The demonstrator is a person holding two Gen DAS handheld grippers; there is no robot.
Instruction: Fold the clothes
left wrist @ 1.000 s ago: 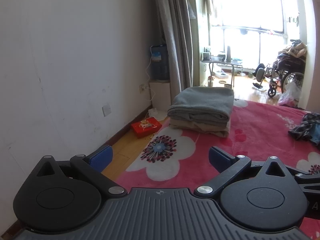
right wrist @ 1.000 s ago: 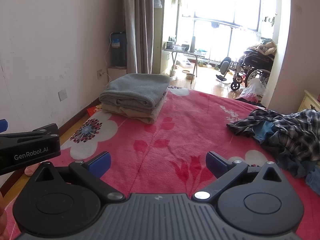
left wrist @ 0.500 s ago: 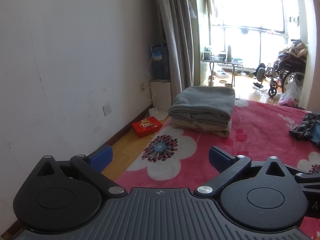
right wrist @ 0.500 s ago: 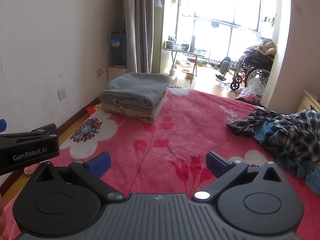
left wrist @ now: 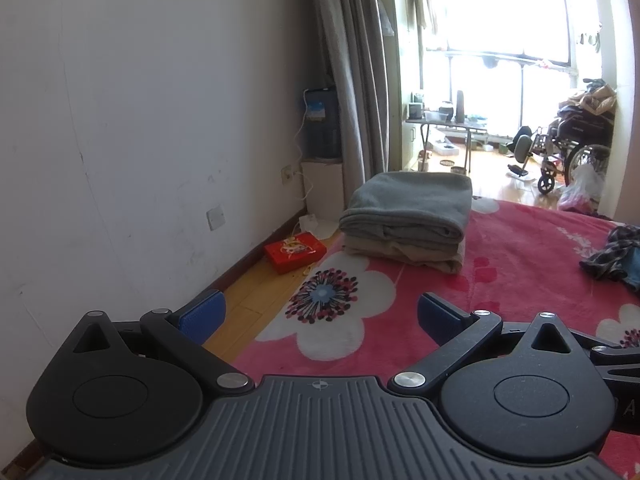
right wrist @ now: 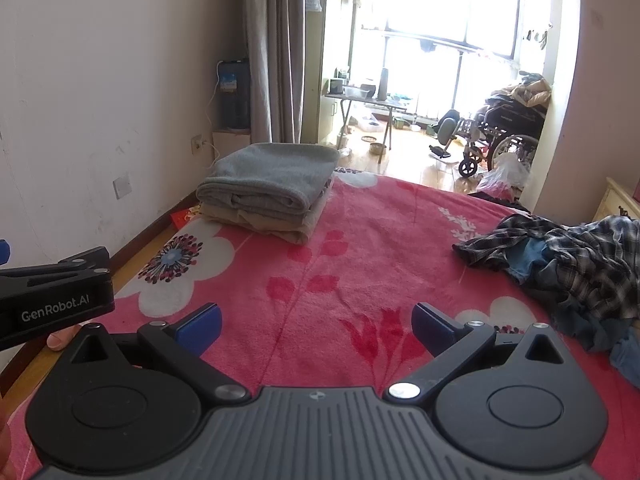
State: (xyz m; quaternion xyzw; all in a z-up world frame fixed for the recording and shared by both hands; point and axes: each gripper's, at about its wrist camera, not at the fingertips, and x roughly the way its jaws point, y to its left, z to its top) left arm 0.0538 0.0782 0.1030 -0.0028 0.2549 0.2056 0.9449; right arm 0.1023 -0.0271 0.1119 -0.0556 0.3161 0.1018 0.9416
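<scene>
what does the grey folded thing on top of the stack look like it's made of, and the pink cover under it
Grey folded item: probably fleece or terry knit, with a matte, slightly nubby surface and thick rounded fold edges. Pink cover: likely plush synthetic fleece, with a soft fuzzy nap, a slight sheen and printed white flowers. The fibre itself cannot be confirmed.

A lived-in bedroom at home. A bed [right wrist: 360,264] with a pink flowered blanket holds folded towels [right wrist: 268,184] and loose clothes [right wrist: 560,256]. Beyond the bed, grey curtains [right wrist: 276,48], a sunlit window [right wrist: 448,4] and a wheelchair [right wrist: 500,140].
</scene>
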